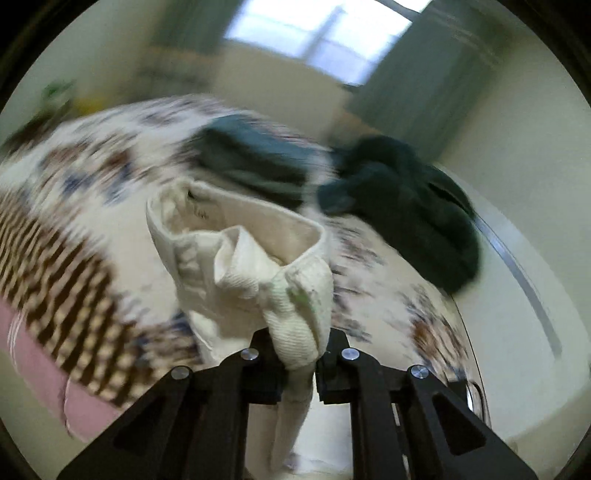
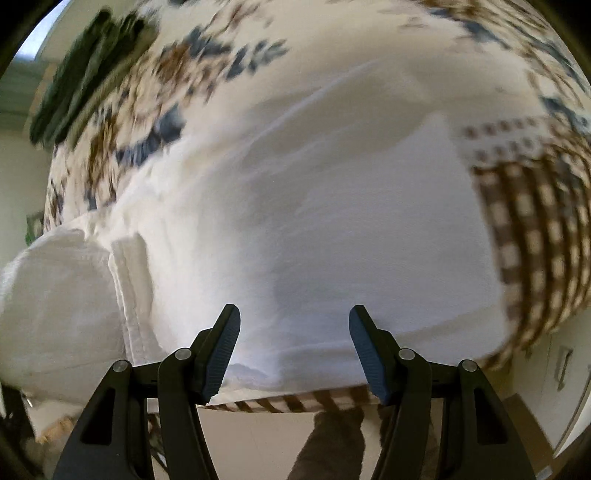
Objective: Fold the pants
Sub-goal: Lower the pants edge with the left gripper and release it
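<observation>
The white pants (image 2: 295, 221) lie spread over a patterned bedcover (image 2: 221, 55). My left gripper (image 1: 301, 354) is shut on a bunched, ribbed part of the white pants (image 1: 236, 251) and holds it lifted above the bed, the cloth hanging down between the fingers. My right gripper (image 2: 293, 332) is open and empty, just above the near edge of the flat pants cloth. A folded or rolled part of the pants (image 2: 62, 295) shows at the left of the right wrist view.
Two dark green garments (image 1: 399, 199) (image 1: 255, 155) lie at the far side of the bed (image 1: 74, 177); one shows in the right wrist view (image 2: 88, 70). A pink cloth (image 1: 33, 365) lies at the left. A wall and window (image 1: 317, 33) are behind.
</observation>
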`<control>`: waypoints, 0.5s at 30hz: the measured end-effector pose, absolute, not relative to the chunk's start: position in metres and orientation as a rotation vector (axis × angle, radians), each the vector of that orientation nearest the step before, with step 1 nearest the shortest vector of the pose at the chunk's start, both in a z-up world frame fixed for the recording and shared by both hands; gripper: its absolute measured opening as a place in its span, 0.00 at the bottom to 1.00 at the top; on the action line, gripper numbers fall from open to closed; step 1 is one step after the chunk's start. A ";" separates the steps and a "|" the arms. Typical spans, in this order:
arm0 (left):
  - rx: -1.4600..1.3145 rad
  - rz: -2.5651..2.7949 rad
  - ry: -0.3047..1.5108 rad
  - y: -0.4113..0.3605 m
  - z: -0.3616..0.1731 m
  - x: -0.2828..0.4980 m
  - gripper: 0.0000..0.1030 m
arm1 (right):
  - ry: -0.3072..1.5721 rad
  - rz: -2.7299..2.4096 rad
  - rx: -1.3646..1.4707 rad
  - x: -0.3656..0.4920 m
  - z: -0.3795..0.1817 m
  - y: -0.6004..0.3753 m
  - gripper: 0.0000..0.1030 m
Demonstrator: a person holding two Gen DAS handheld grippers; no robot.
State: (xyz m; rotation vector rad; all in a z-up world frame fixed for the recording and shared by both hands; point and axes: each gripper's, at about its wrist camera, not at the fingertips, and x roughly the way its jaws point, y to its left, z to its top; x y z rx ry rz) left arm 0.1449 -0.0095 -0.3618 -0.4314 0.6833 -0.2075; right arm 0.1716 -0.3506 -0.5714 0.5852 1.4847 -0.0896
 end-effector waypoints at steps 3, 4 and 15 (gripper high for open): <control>-0.356 -0.326 0.703 -0.071 -0.345 0.147 0.09 | 1.444 -0.139 0.624 0.158 -0.555 -0.382 0.62; -0.337 -0.376 0.716 -0.097 -0.344 0.150 0.09 | 1.431 -0.166 0.639 0.150 -0.550 -0.399 0.62; -0.123 -0.657 0.975 -0.303 -0.433 0.167 0.09 | 1.392 -0.453 0.639 0.089 -0.564 -0.548 0.62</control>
